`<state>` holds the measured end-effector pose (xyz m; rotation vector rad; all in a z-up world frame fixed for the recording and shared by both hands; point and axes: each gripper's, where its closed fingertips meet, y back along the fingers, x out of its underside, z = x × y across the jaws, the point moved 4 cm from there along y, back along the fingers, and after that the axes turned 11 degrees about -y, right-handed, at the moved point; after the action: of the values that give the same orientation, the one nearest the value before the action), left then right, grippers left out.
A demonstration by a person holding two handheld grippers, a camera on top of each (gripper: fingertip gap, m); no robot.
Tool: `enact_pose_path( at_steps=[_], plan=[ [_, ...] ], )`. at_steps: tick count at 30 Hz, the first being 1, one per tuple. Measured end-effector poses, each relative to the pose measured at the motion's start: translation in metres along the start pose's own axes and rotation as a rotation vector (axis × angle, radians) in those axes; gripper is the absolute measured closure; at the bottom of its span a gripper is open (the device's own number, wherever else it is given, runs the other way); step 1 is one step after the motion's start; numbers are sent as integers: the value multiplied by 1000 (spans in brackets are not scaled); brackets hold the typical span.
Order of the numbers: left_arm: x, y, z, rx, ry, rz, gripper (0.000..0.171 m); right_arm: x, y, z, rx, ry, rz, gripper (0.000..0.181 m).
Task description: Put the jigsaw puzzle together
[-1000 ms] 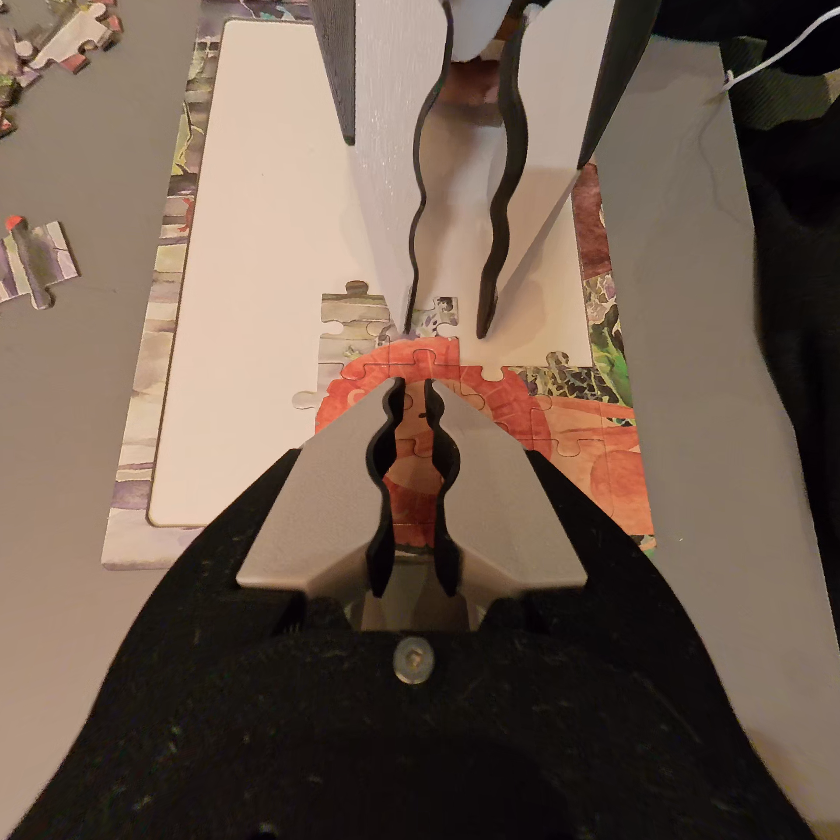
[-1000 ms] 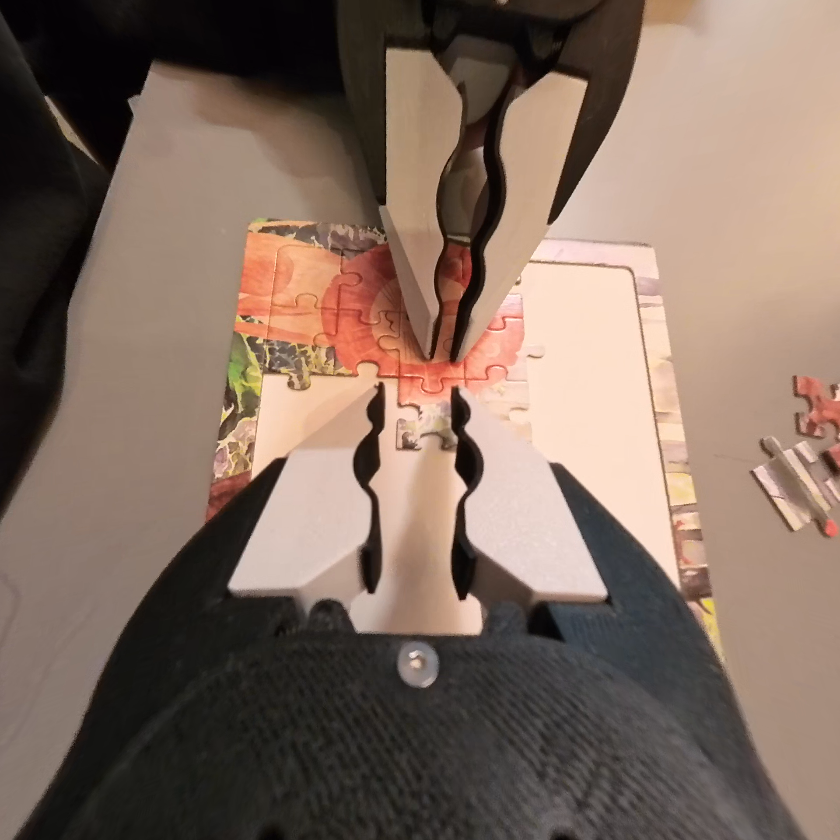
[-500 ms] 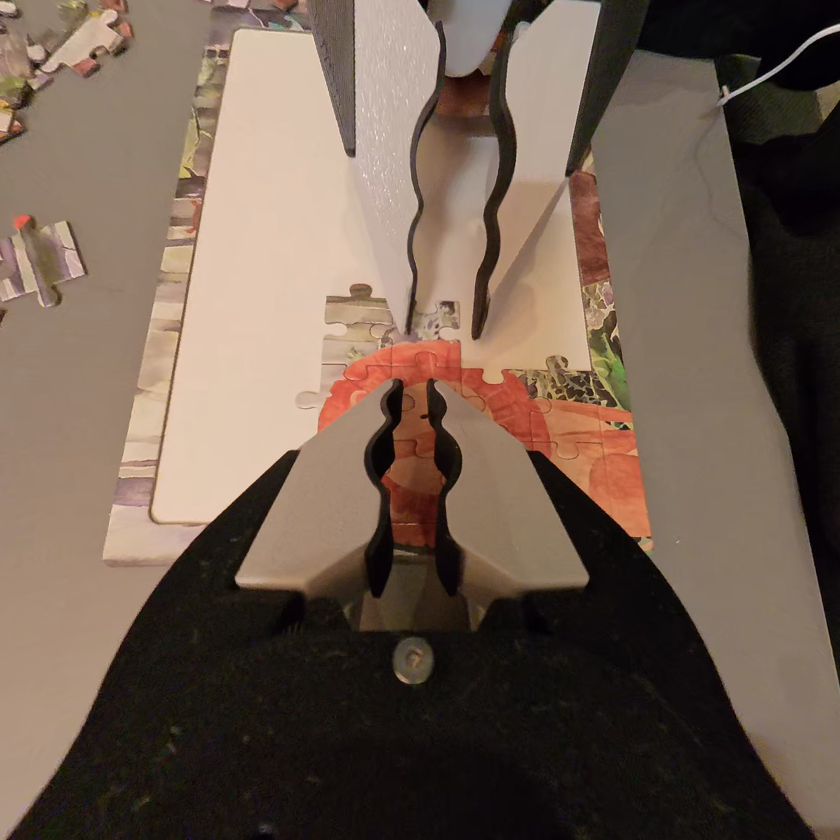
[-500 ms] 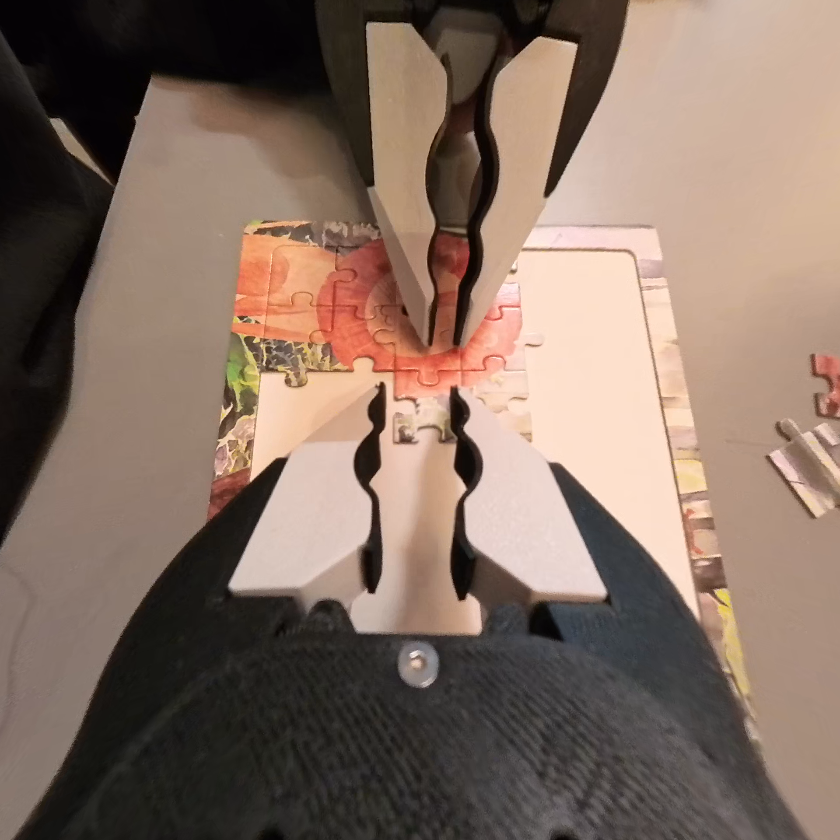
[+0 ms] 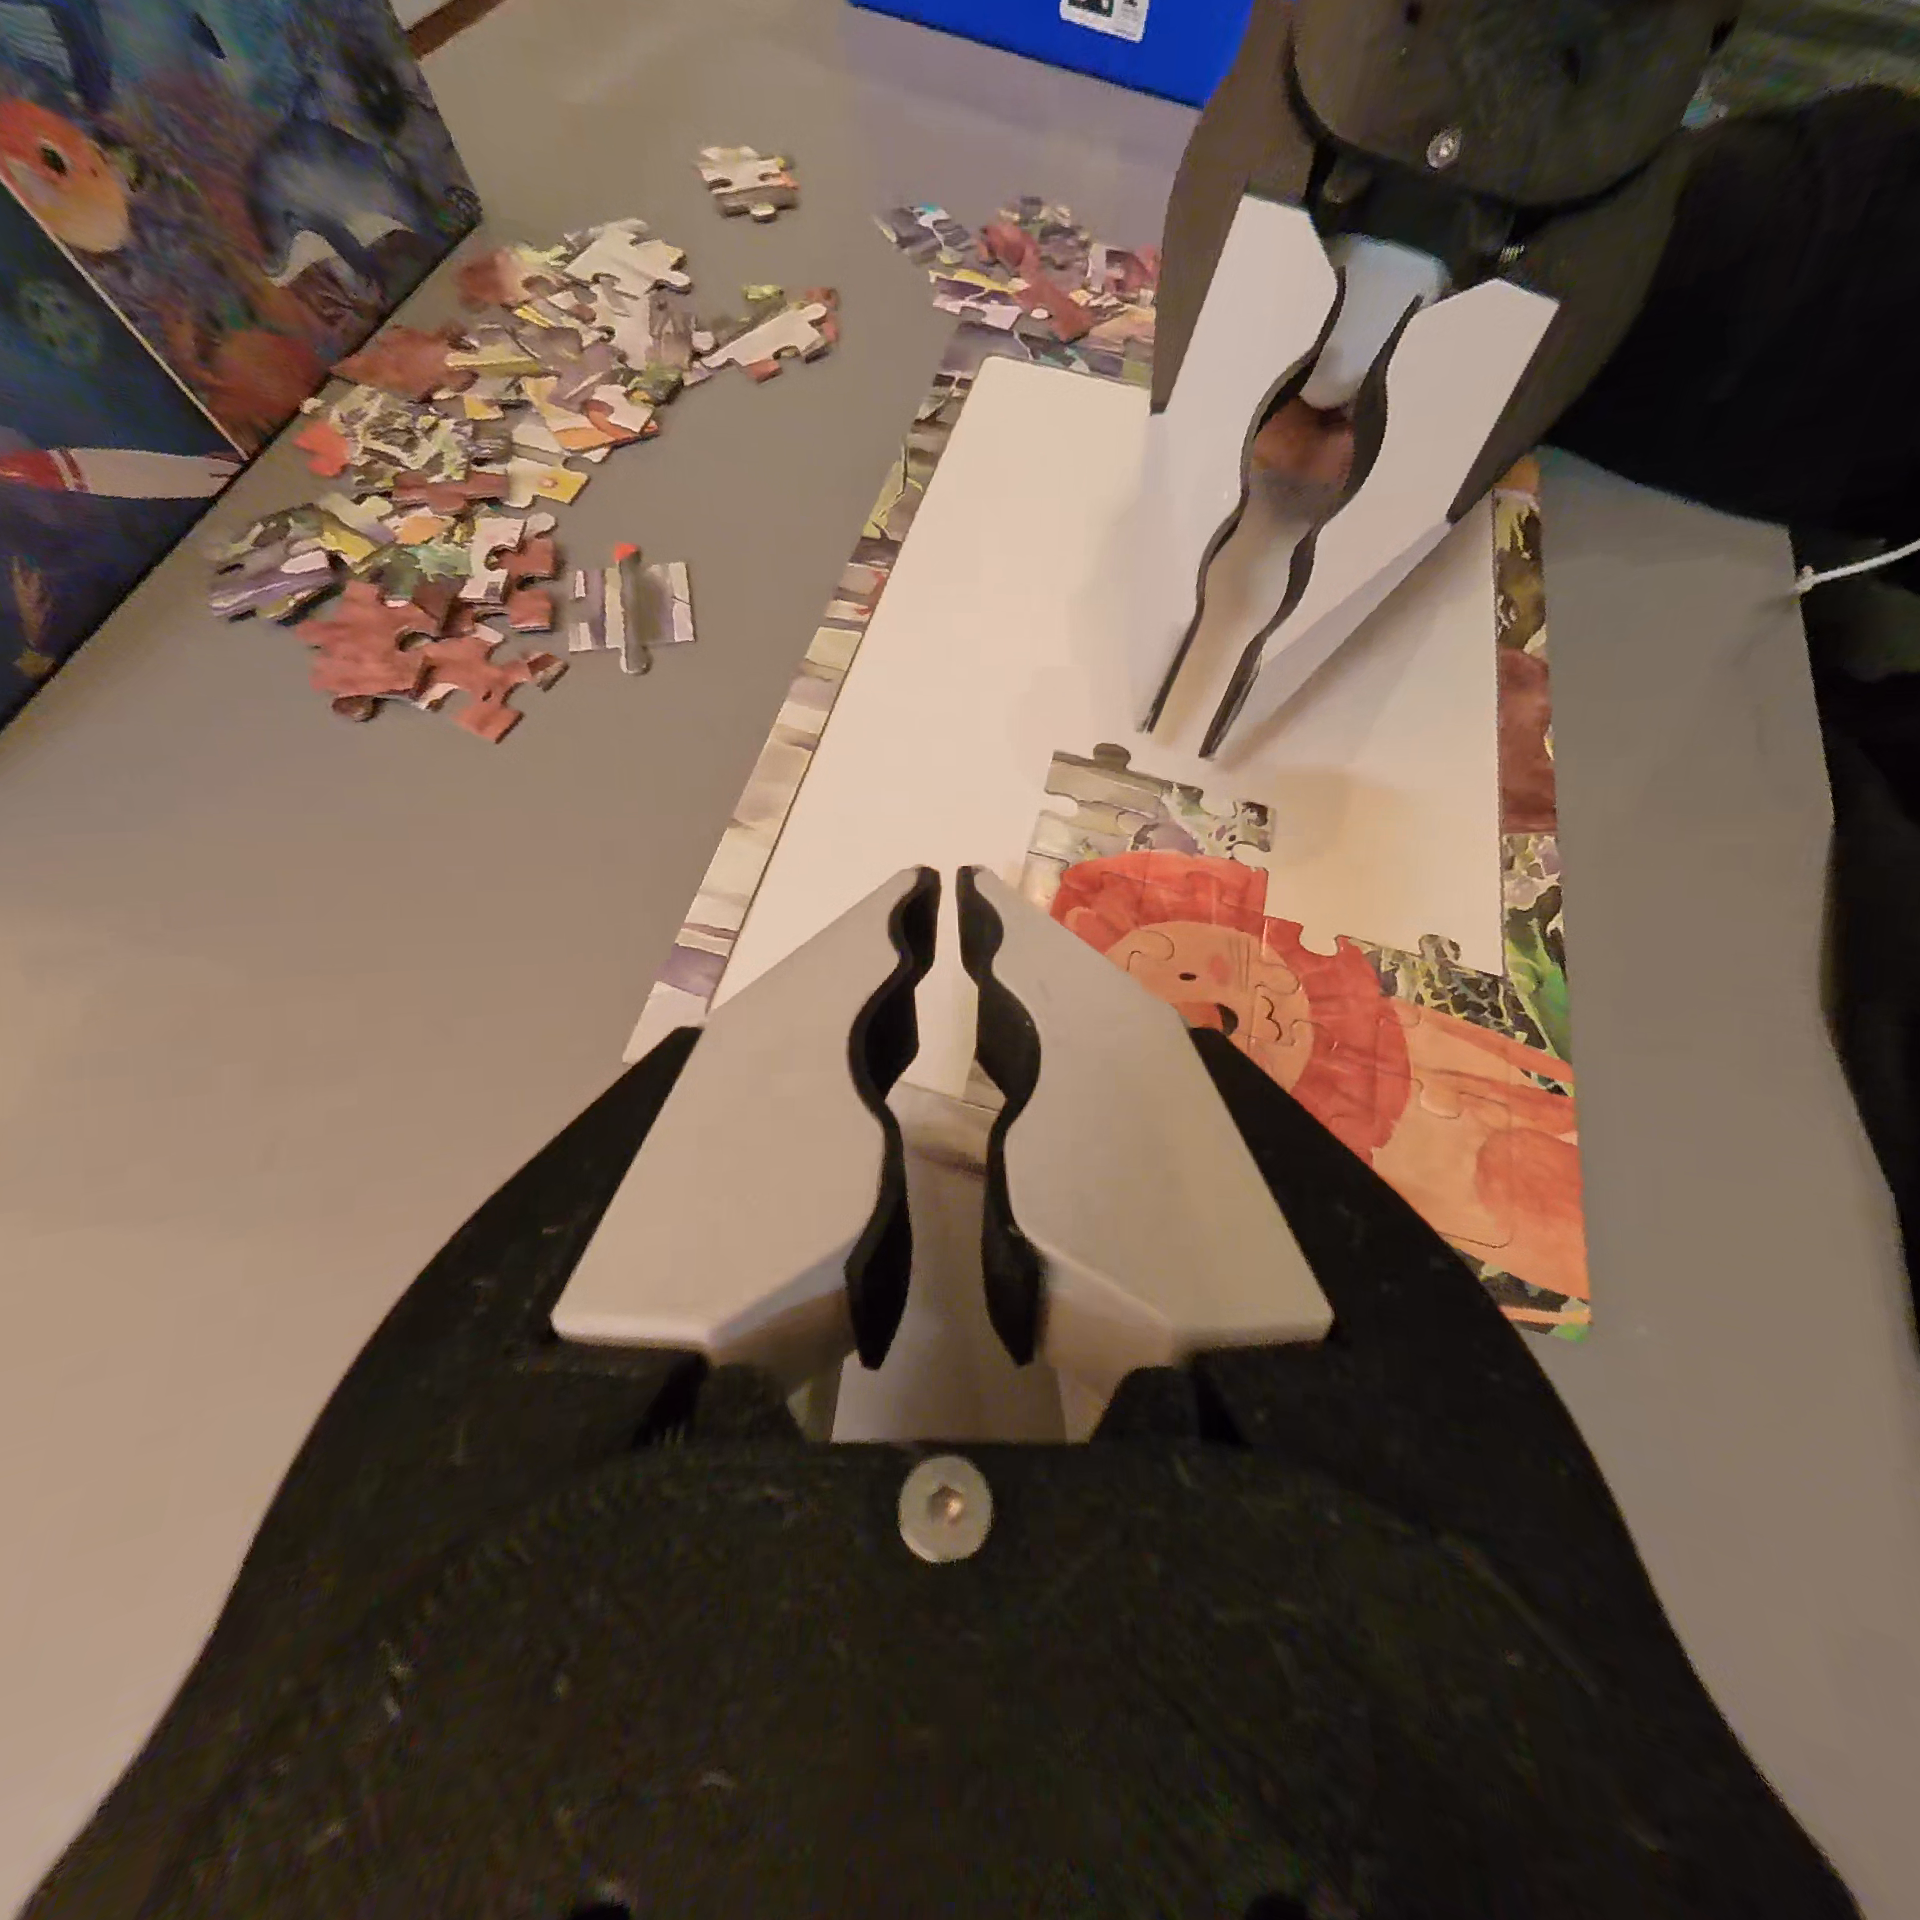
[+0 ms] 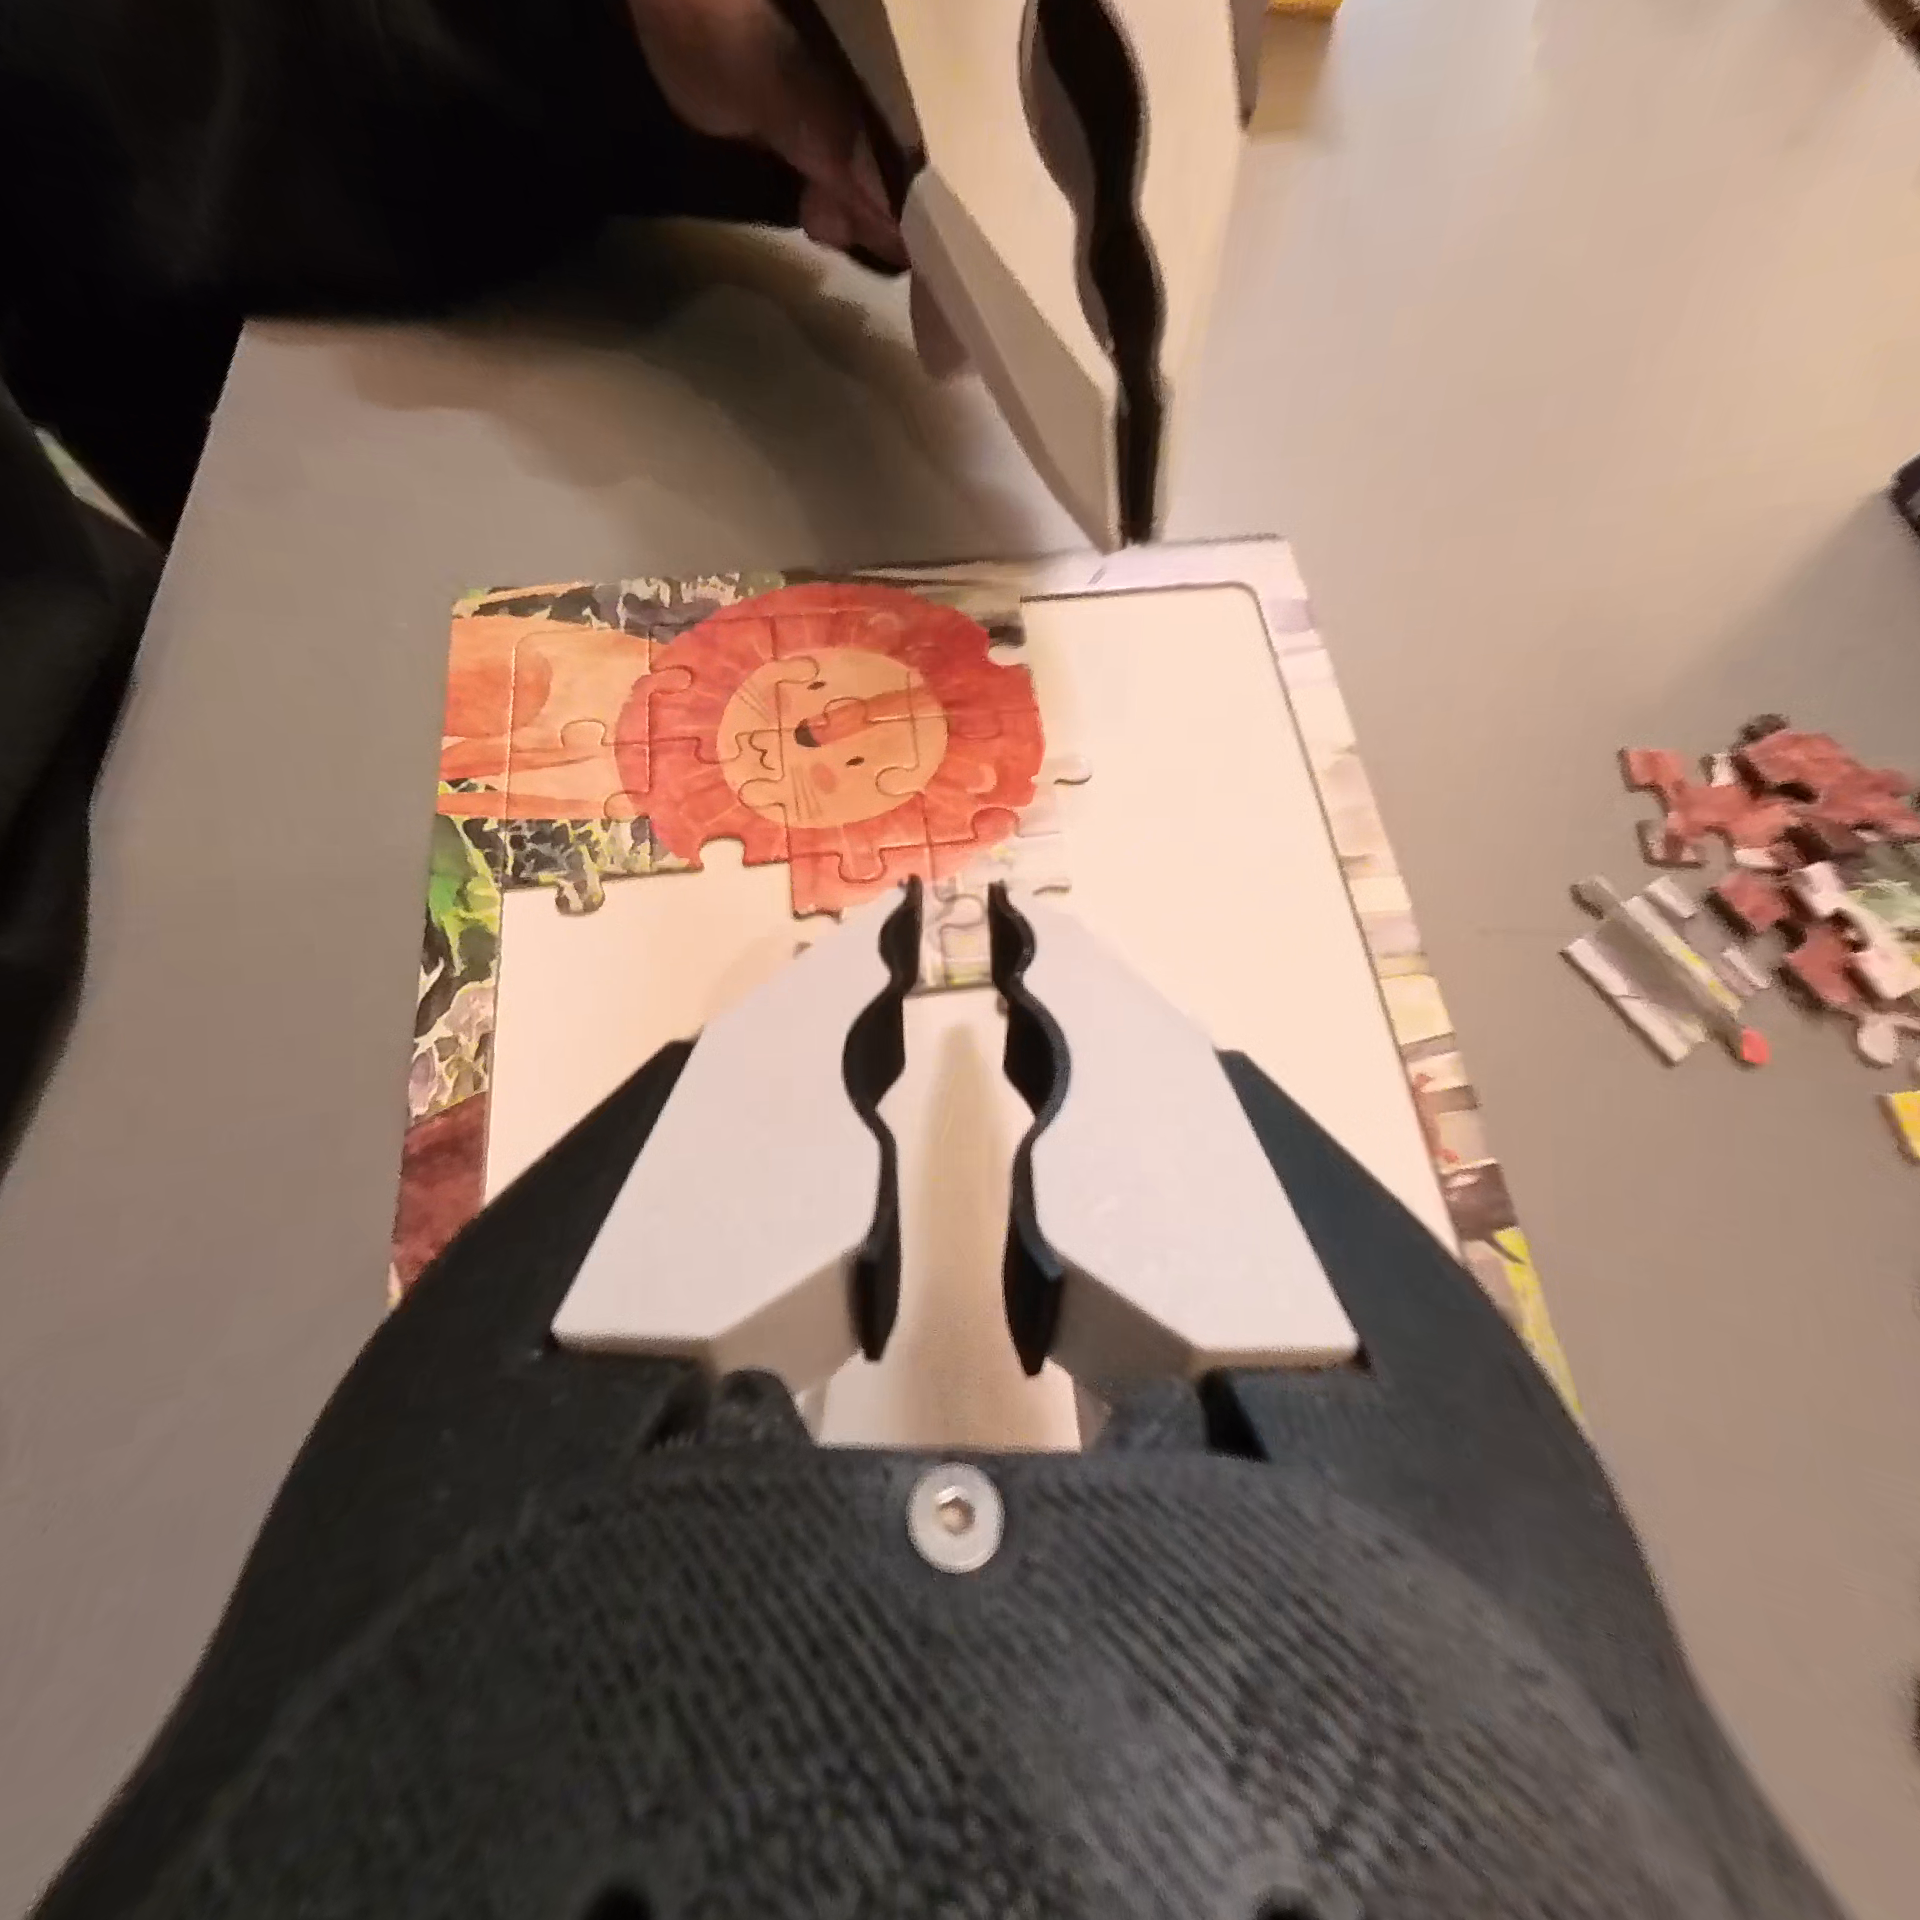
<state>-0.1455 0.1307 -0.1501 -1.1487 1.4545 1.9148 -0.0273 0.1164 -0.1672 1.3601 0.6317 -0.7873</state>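
Note:
The puzzle tray lies on the grey table, its white base mostly bare. A joined patch with an orange lion fills its near right corner in the left wrist view. Grey-green pieces adjoin the mane. My left gripper is shut and empty, above the tray's left border. My right gripper hovers just beyond those pieces, slightly open and empty. In the right wrist view my right gripper hangs over the grey-green piece below the lion. The left gripper is blurred beyond the tray.
A heap of loose pieces lies left of the tray, with more at its far end and a grey striped one nearer. A picture box stands far left. Loose pieces also show in the right wrist view. A dark sleeve borders the table. About 7 centimeters separates my left fingertips from my right. The lion is about 6 centimeters from my right fingertips.
Both grippers have risen and drawn back from the lion patch. The left one moved left to the tray's border and closed. The right one's jaws narrowed.

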Motion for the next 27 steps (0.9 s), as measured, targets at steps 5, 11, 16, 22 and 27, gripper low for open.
enact_pose_path(
  at_steps=[5,11,16,22,27],
  plan=[
    [3,-5,-3,2,-17,34,170,8,-9,-1,5,-30,75,173],
    [4,-3,3,-29,13,25,171,-7,14,-18,61,-96,-63,175],
    [4,1,10,-56,60,-2,171,-21,32,-28,49,-178,-230,174],
    [0,4,14,-52,101,-58,166,-41,66,-36,-26,-288,-479,171],
    [0,4,14,-45,123,-76,166,-39,100,-64,59,-418,-620,173]
  ],
)
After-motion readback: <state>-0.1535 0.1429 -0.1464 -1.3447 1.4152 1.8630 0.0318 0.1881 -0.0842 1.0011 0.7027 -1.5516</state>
